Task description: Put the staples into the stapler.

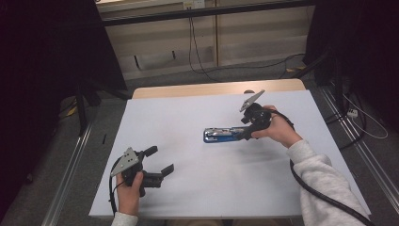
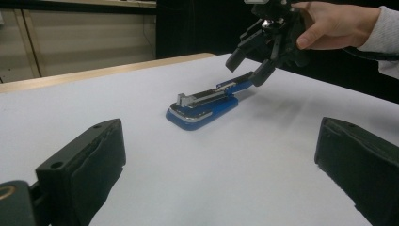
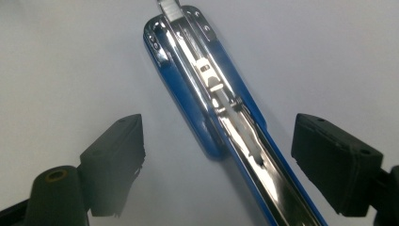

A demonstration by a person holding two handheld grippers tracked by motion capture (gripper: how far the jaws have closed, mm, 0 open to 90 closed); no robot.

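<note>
We look down on a worktop (image 1: 155, 117) covered by a white sheet, with a strip of bare wood showing along its far edge. Beyond it the floor carries black cables and dark stands at both sides.

Our right gripper (image 1: 248, 126) reaches in from the right side of the worktop, held in a hand (image 1: 278, 127) with a light grey sleeve behind it, a thick black cable trailing back along the forearm. In the left gripper view it (image 2: 247, 63) tilts downward toward the far end of the stapler. Its fingers (image 3: 336, 162) stand wide apart, straddling the long chrome rail, and we see a gap on both sides, so they hold nothing.

Our left gripper (image 1: 160, 160) sits near the front left corner of the worktop, well apart from the stapler, gripped by the left hand (image 1: 129, 190). Its fingers (image 2: 82, 165) are also spread wide with nothing between them.

The blue stapler (image 1: 221, 135) lies right of the worktop's centre. Its top arm is swung open, exposing the chrome staple channel (image 3: 226, 103), and its blue base rests flat on the sheet.
</note>
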